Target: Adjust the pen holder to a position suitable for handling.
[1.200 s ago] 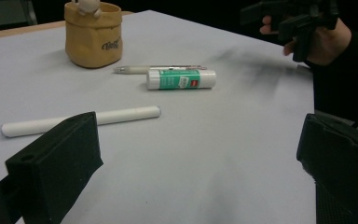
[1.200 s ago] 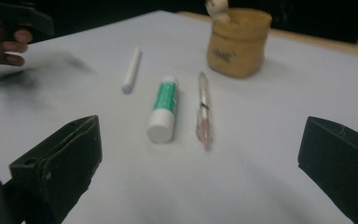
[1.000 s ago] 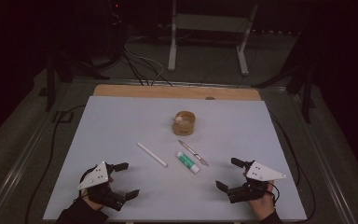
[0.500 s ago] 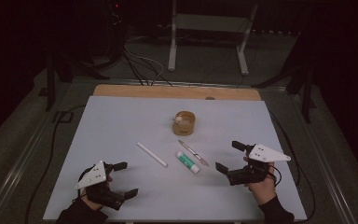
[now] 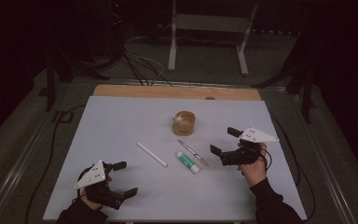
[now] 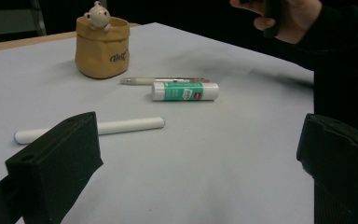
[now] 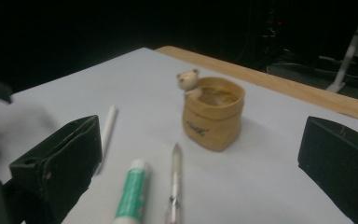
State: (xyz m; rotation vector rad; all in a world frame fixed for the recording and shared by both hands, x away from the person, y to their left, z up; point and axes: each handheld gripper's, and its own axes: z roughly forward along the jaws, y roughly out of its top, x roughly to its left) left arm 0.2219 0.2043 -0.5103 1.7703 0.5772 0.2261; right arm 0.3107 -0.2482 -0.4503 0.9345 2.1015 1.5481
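Observation:
A tan pot (image 5: 184,122) with a small bear figure on its rim stands mid-table. In front of it lie a pen (image 5: 192,152), a green-and-white glue stick (image 5: 188,162) and a white stick (image 5: 151,154). My right gripper (image 5: 223,140) is open, just right of the pen and glue stick, holding nothing. In the right gripper view the pot (image 7: 213,114), pen (image 7: 175,182) and glue stick (image 7: 131,196) lie between its jaws. My left gripper (image 5: 127,178) is open near the front left edge. Its view faces the white stick (image 6: 98,128) and glue stick (image 6: 185,91).
The white table top (image 5: 121,121) ends in a wooden strip (image 5: 177,92) at the far side. Beyond it stand a metal frame (image 5: 205,42) and floor cables (image 5: 140,60). Bare table surrounds the small group of objects.
My right gripper has moved forward and left, closer to the pen and glue stick. The left gripper has stayed in place. Both remain open.

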